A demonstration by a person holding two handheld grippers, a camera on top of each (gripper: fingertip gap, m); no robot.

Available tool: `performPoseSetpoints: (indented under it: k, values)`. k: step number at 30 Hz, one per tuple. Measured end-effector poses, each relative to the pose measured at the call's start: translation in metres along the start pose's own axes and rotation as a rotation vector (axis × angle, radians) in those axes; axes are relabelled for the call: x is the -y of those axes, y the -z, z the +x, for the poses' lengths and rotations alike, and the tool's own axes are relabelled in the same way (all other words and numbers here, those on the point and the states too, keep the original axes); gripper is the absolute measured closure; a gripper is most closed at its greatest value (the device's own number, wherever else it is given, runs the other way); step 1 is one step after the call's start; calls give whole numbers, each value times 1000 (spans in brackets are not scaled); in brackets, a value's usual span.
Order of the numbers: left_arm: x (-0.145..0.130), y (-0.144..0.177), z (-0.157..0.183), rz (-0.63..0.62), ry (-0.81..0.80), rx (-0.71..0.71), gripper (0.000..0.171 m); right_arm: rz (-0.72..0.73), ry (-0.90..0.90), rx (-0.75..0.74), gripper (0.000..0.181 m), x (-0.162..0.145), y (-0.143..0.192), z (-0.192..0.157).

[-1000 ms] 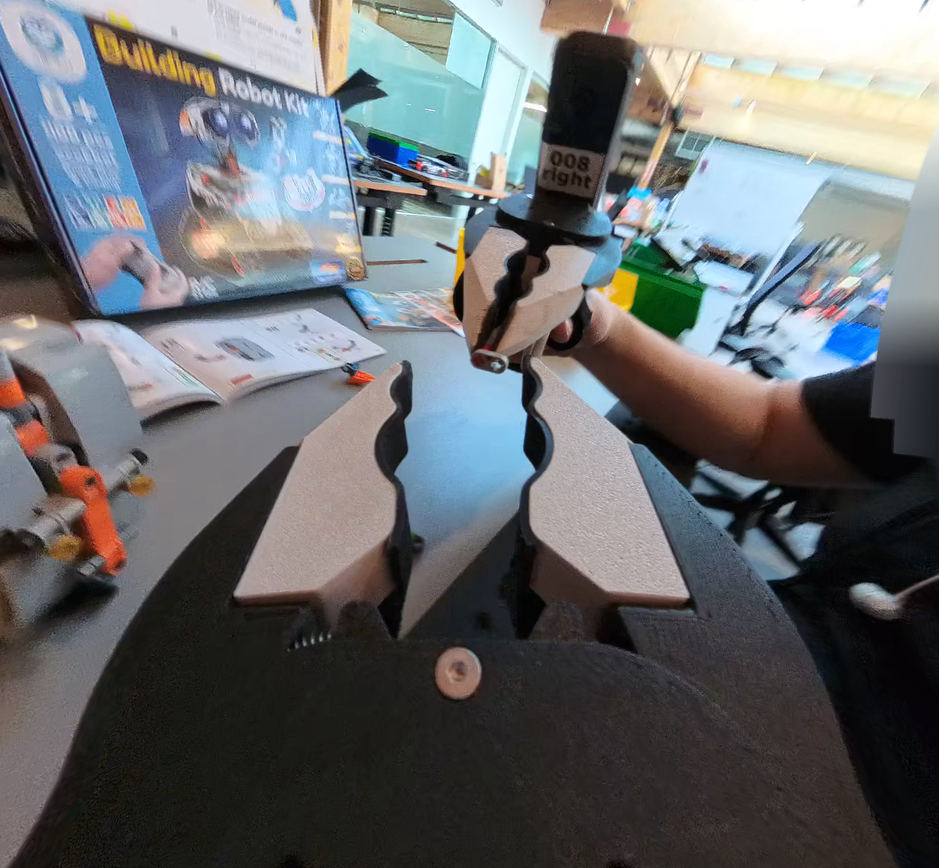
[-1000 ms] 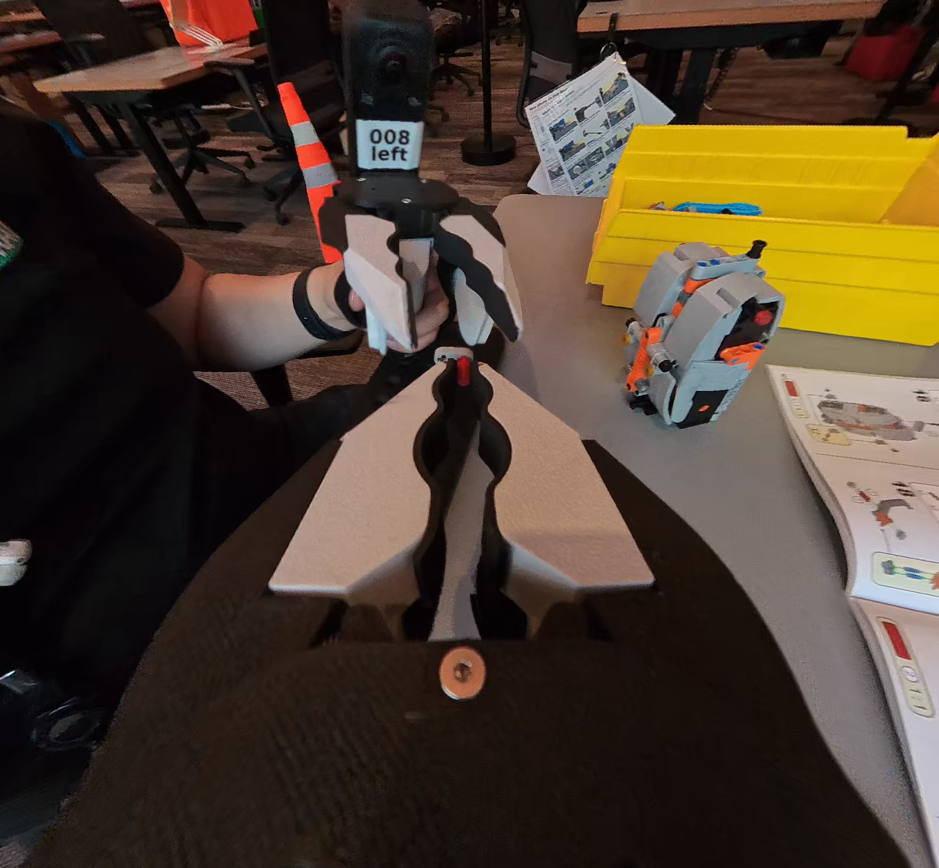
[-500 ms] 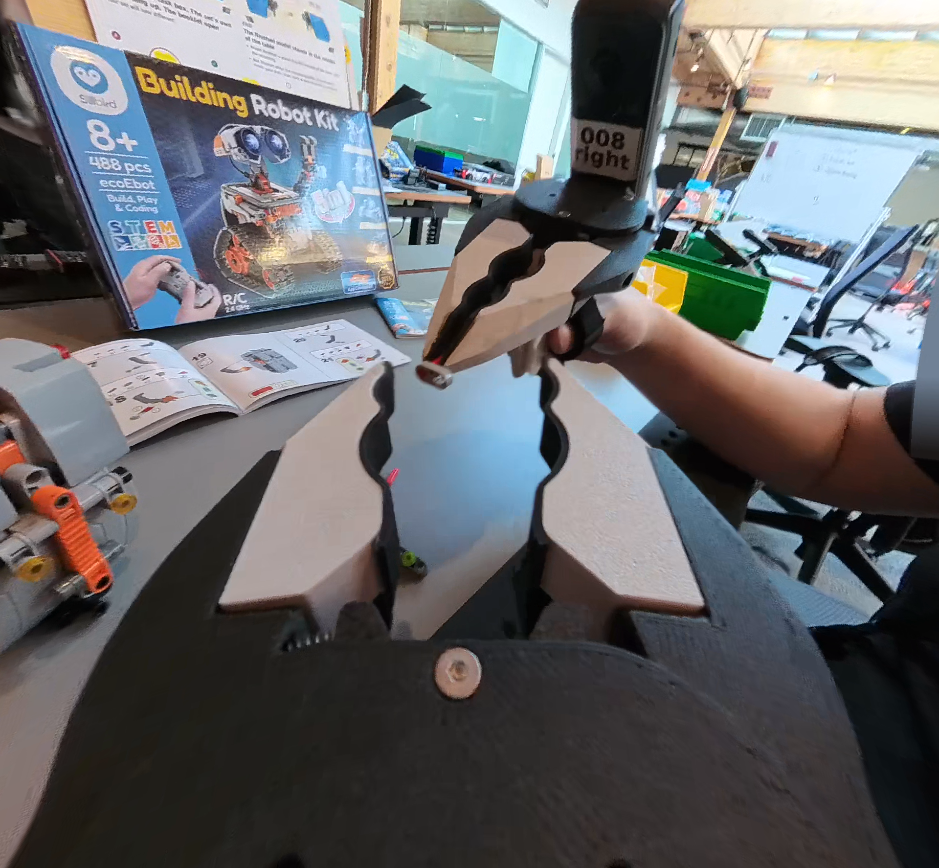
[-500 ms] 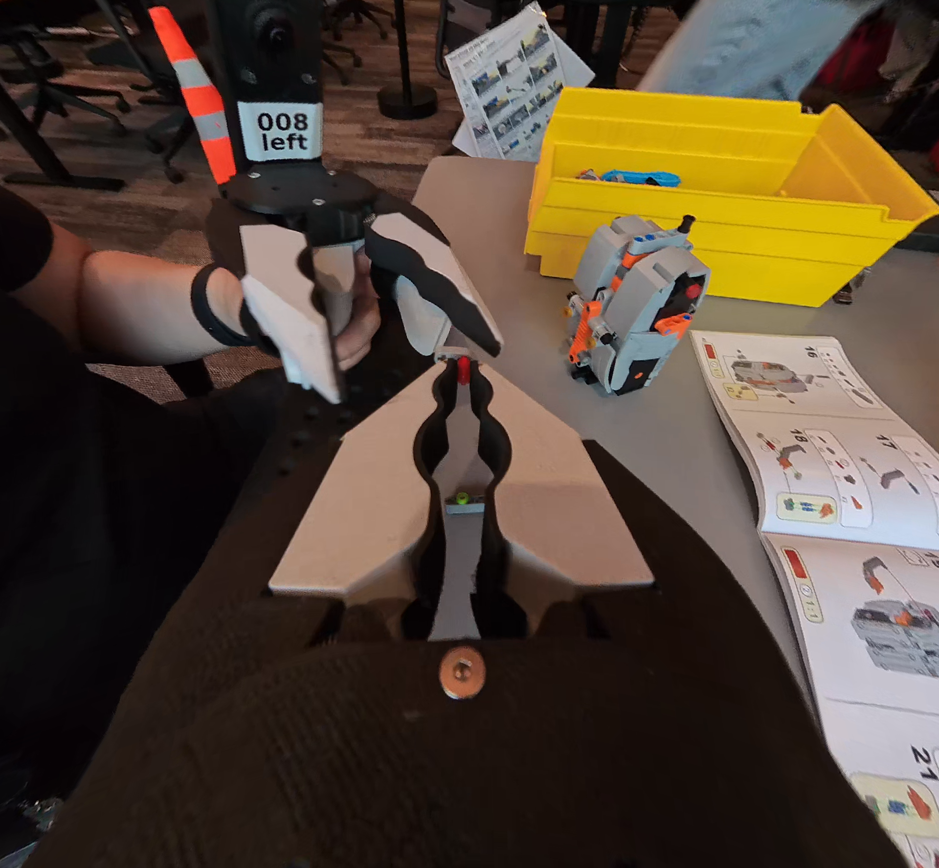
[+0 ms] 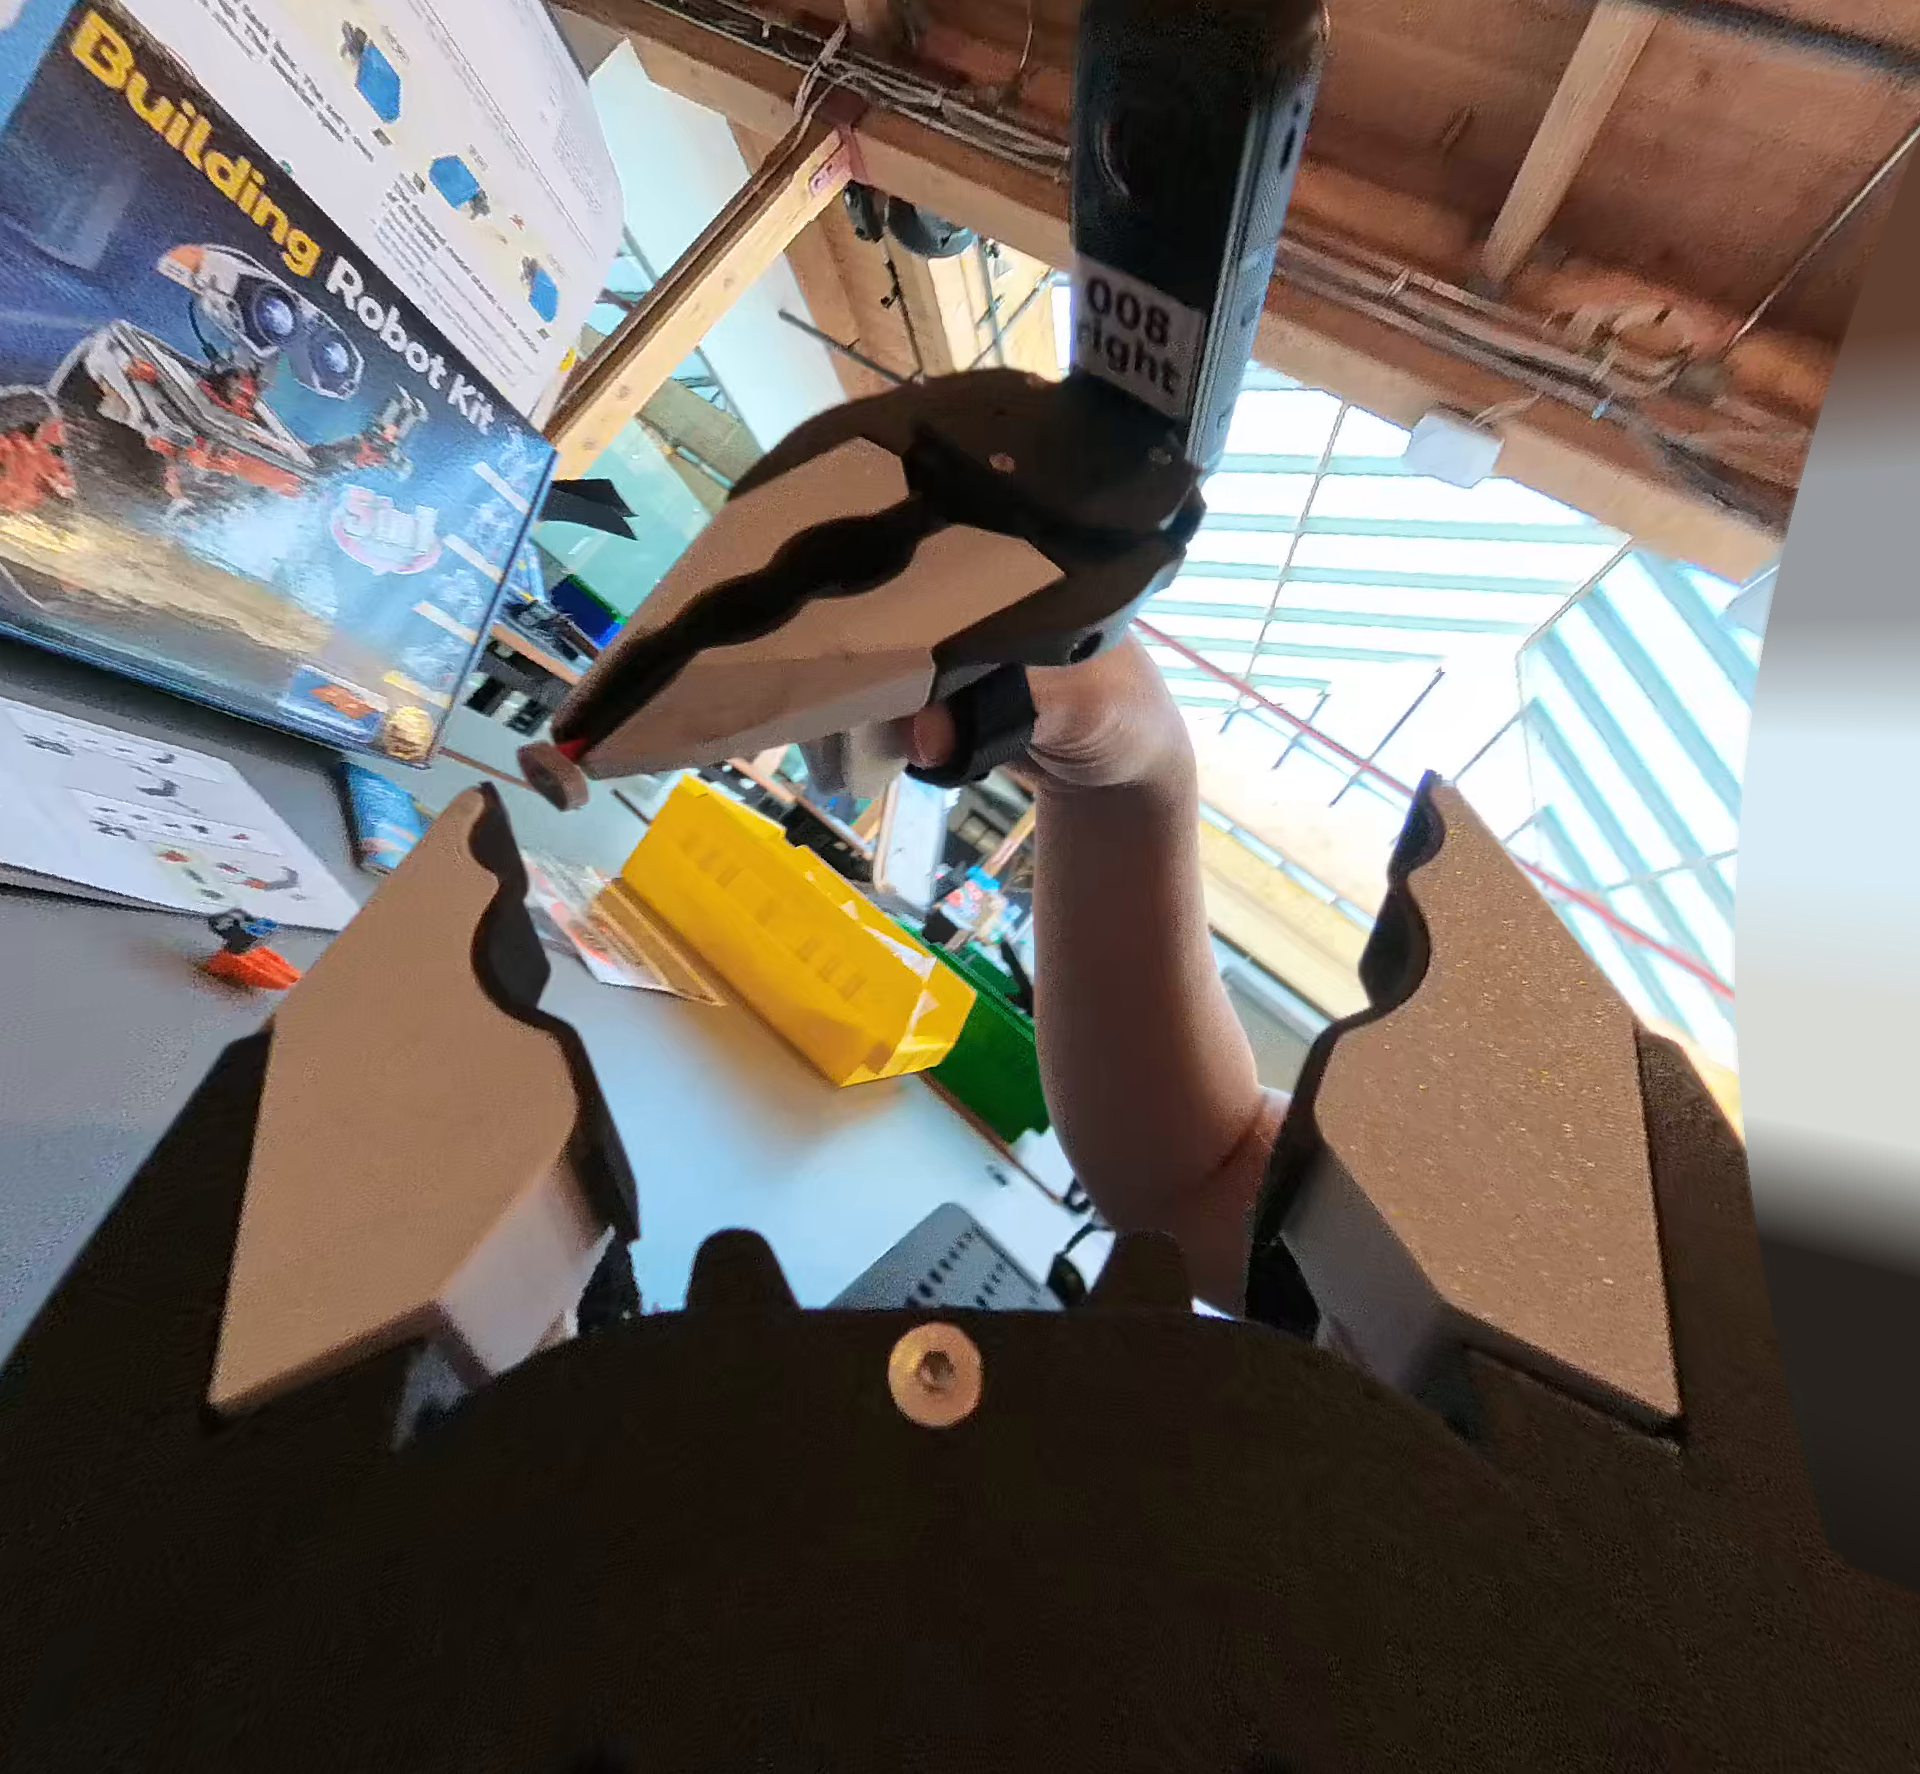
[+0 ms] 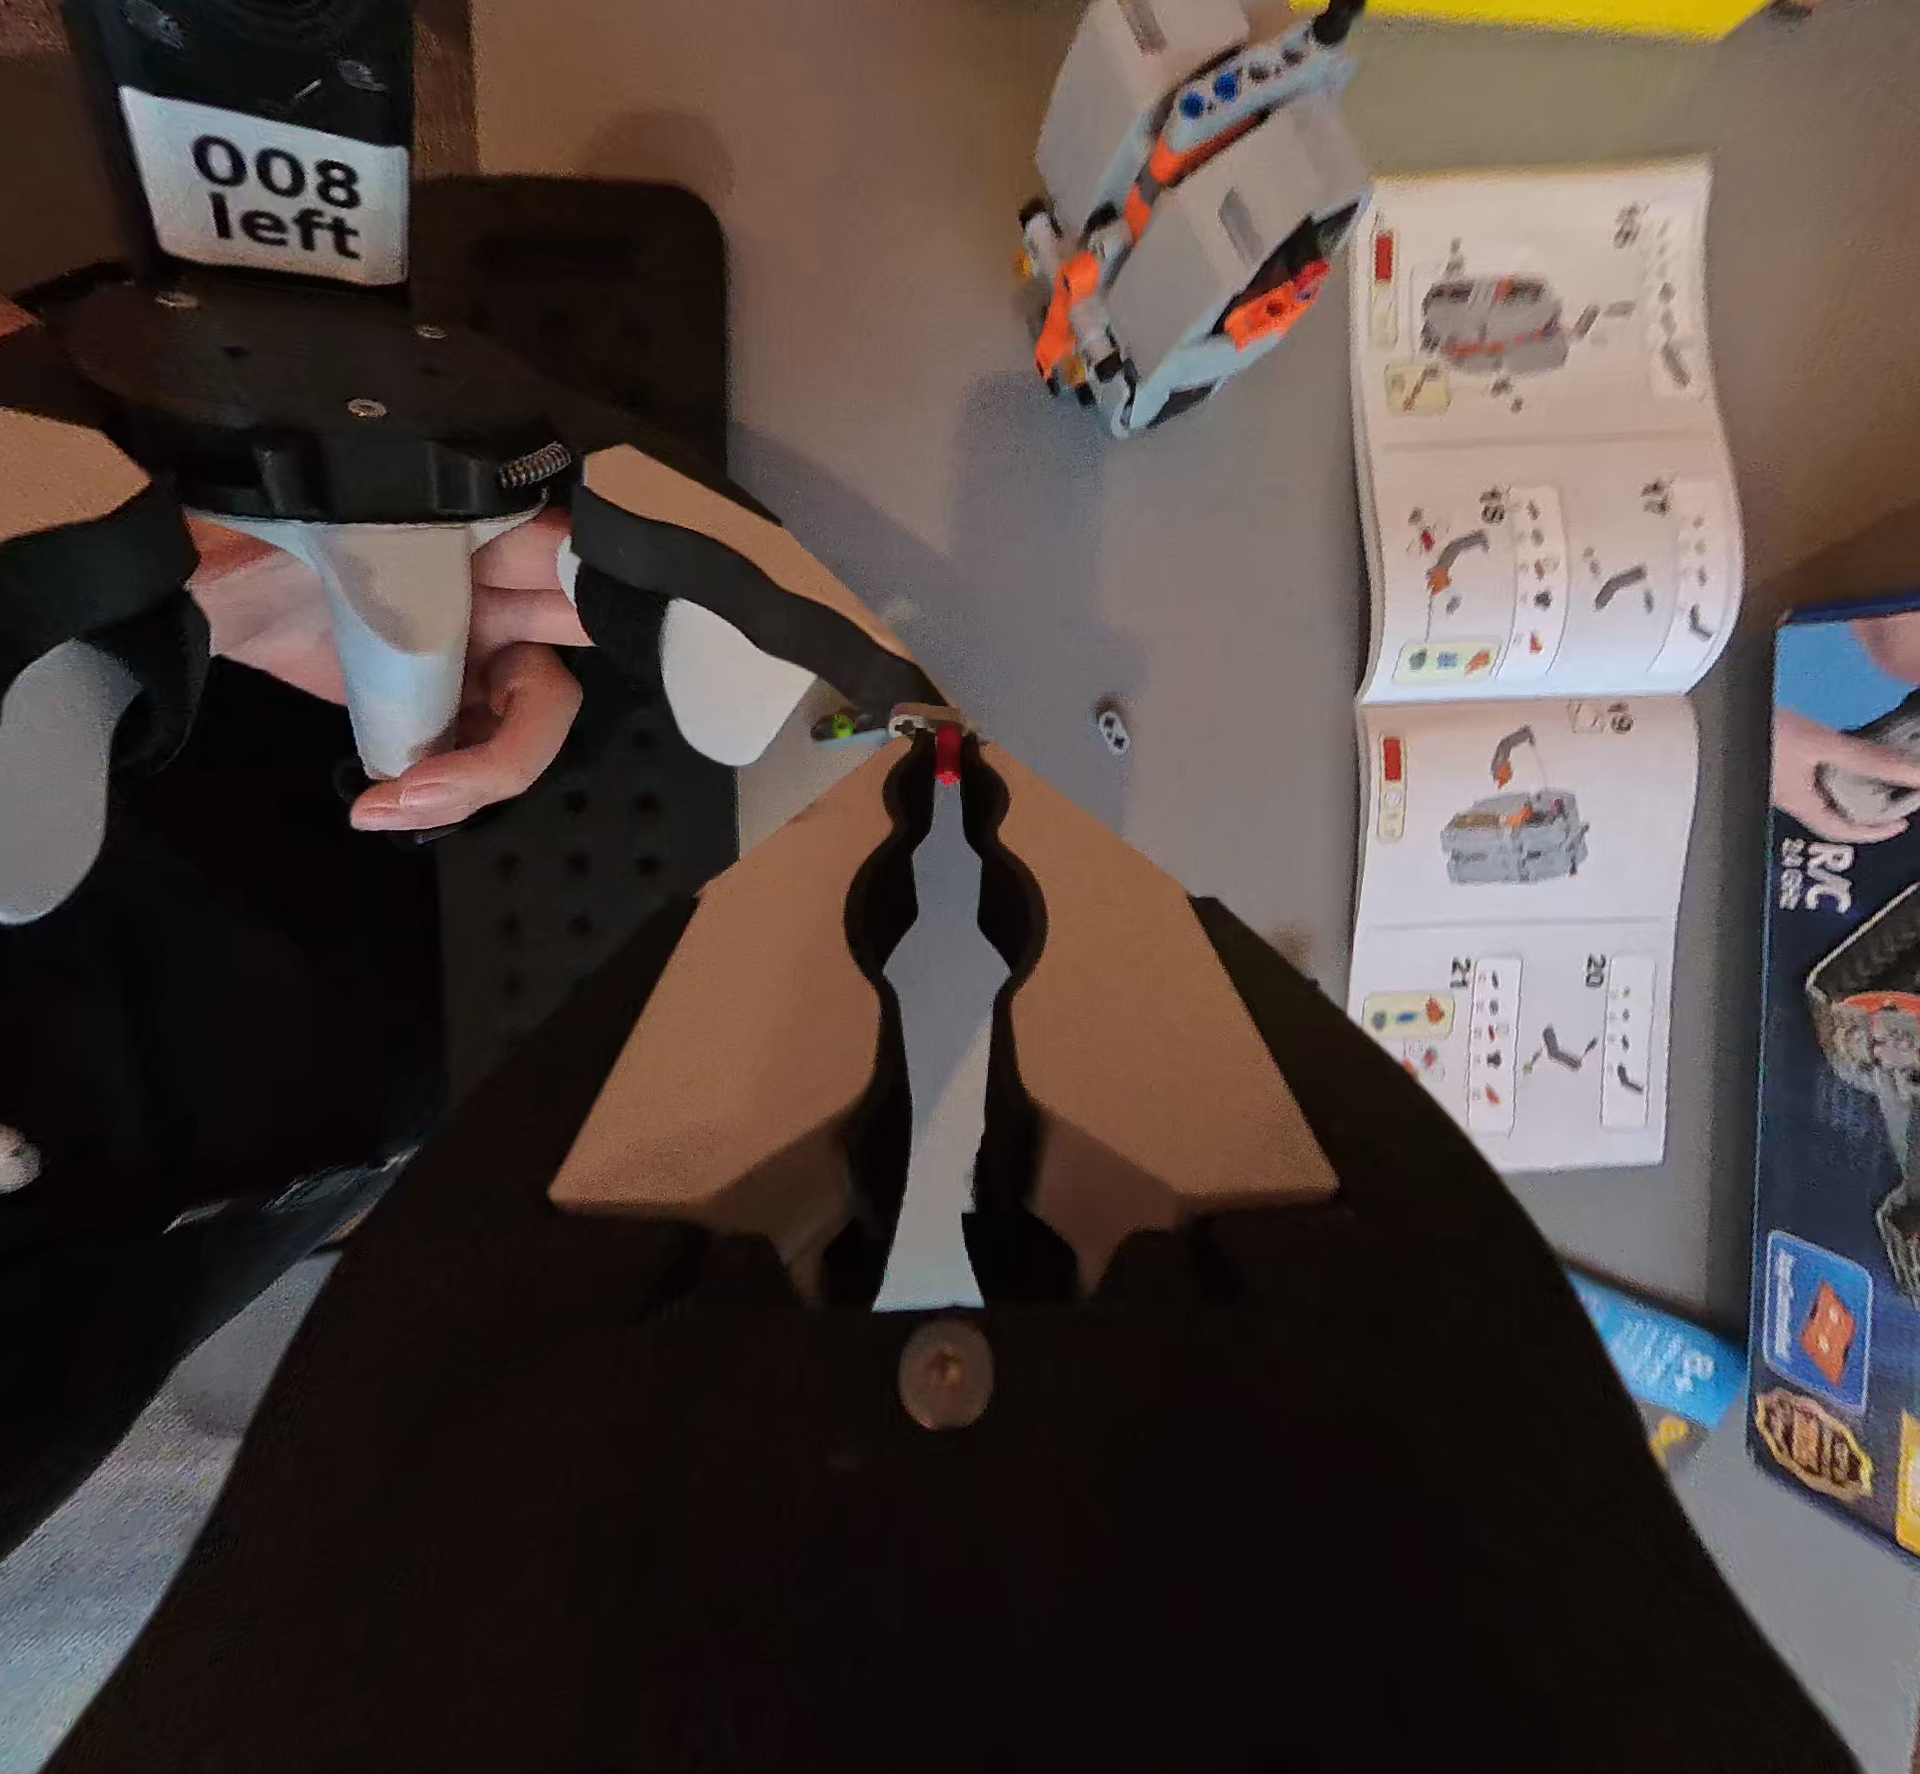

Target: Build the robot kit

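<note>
- Right gripper [image 6: 943,753]: jaws clamped on a small red pin [image 6: 945,758] that carries a grey bush [image 5: 551,774] at its tip.
- Left gripper [image 5: 956,789]: jaws spread wide and empty, wider than half a second ago. Its view has tipped up toward the ceiling beams.
- The pin is held above the table [image 6: 831,166], just beside the tip of one left finger [image 6: 790,623]. Contact cannot be told.
- On the table below lie a green-yellow piece [image 6: 840,727], a small grey piece [image 6: 1112,727] and, farther left, an orange piece [image 5: 244,961].
- Beyond them are a grey-and-orange model [image 6: 1184,197], an open booklet [image 6: 1538,644] and a blue kit box [image 5: 239,436].
- Farthest is a yellow bin [image 5: 800,955].
</note>
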State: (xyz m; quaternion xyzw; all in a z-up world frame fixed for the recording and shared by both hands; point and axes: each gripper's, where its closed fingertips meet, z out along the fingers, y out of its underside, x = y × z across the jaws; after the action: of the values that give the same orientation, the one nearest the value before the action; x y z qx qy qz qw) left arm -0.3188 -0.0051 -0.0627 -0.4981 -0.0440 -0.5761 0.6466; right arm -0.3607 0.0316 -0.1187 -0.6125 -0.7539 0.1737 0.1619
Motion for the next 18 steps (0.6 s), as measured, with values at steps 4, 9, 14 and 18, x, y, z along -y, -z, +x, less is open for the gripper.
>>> performPoseSetpoints:
  k: [4,9,14,18]
  values:
    - [17,2,-4,114,111,-12,13,-168,-69,26,177,-3,-5,4]
    - [33,2,-10,188,174,-6,13,-258,-131,24,177,6,-5,6]
    - [37,-3,-16,211,212,18,14,-337,-148,-12,177,10,-9,14]
    - [38,-4,-23,223,245,38,14,-385,-146,-31,177,6,-13,17]
